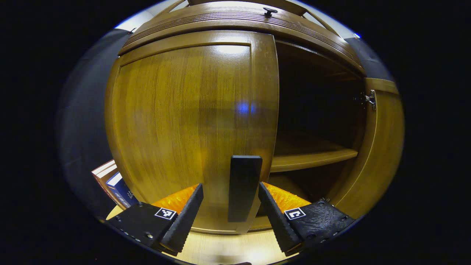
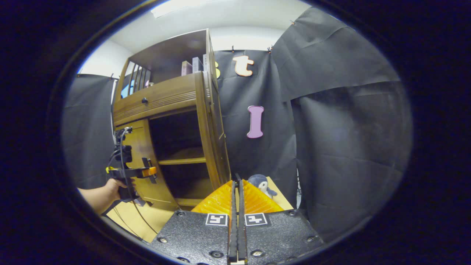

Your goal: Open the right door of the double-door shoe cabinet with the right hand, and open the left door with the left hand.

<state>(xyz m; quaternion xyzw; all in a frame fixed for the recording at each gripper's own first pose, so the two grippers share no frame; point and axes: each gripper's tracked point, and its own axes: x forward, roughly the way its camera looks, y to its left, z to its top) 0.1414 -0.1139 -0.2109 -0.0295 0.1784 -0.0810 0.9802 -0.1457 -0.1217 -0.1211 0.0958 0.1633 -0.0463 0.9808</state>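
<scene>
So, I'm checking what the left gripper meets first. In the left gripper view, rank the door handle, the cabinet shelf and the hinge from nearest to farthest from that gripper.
1. Door handle, a dark bar between the open fingers of the left gripper.
2. Cabinet shelf, inside the opening, to the right.
3. Hinge, high on the far right, on the open right door.

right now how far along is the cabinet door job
Done: the right door stands swung open, showing the shelf inside, and the right gripper is shut and backed away. In hand: the left gripper is open, its fingers either side of the left door handle. Left: close on the handle and pull the left door, which looks closed.
</scene>
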